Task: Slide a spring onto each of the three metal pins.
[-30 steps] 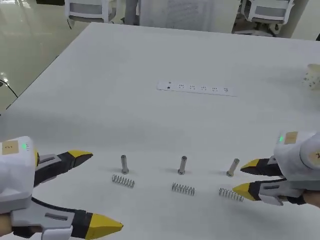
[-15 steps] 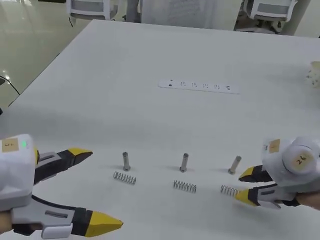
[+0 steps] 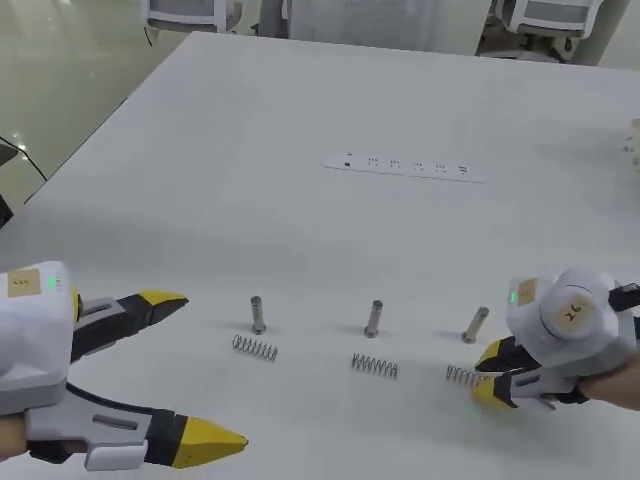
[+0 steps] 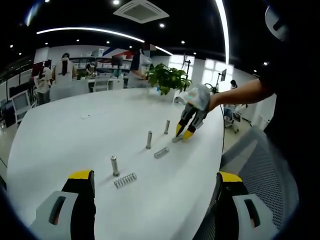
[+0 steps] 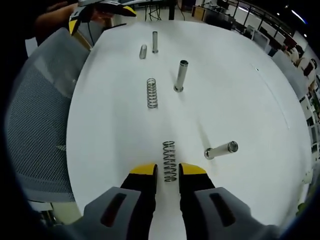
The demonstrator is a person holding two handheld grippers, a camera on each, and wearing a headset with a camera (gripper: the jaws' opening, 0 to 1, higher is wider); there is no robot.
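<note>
Three short metal pins stand upright in a row on the white table: left pin (image 3: 257, 314), middle pin (image 3: 374, 318), right pin (image 3: 475, 325). A spring lies in front of each: left spring (image 3: 254, 347), middle spring (image 3: 374, 366), right spring (image 3: 462, 376). My right gripper (image 3: 489, 372) is low on the table. Its yellow tips straddle the near end of the right spring (image 5: 169, 160) with a small gap on each side, beside the right pin (image 5: 220, 149). My left gripper (image 3: 192, 370) hangs wide open at the front left, holding nothing, short of the left pin (image 4: 114, 165).
A white power strip (image 3: 405, 167) lies mid-table beyond the pins. The table's left edge (image 3: 90, 125) runs diagonally, with floor beyond it. Office chairs (image 3: 190, 12) stand at the far side. A mesh chair (image 5: 42, 125) sits close behind the front edge.
My right gripper has come down and left to the right spring, and its jaws have narrowed around the spring's end. The left gripper has stayed where it was.
</note>
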